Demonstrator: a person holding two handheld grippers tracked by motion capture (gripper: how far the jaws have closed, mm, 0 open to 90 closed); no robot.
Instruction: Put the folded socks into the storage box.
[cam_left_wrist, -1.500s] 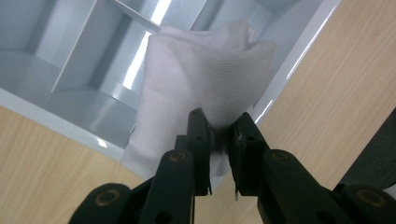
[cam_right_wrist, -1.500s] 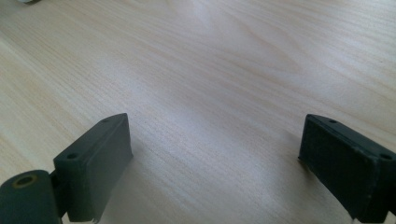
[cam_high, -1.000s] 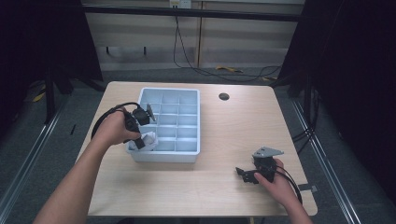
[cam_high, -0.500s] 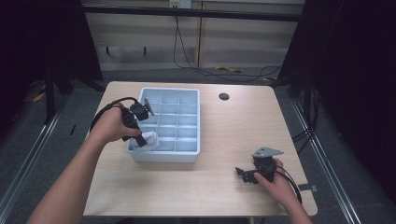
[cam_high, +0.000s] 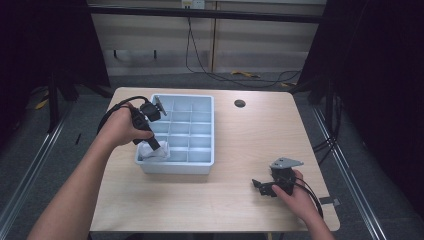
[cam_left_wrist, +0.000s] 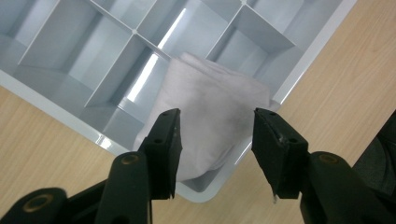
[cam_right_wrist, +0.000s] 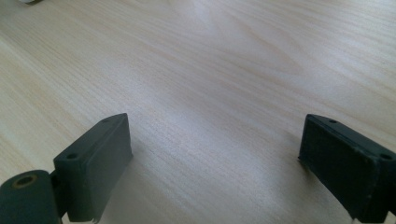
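While left tool (cam_left_wrist: 215, 140) just opened over white cloth (cam_left_wrist: 210, 107) — tray (cam_left_wrist: 70, 51) corner hidden, right tool (cam_right_wrist: 215, 172) open

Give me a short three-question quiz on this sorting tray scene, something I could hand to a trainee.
1. True or false: the white cloth bundle lies in a corner compartment of the divided tray.
2. The left gripper is: A) clamped on the cloth, B) open above the cloth, its jaws having just been opening, C) resting on the bare table.
3. What lies beneath the right gripper?

Key
1. True: it fills the near-left corner compartment in the high view.
2. B: gaps show between both pads and the cloth.
3. Bare wooden table; its jaws stand open with nothing between them.
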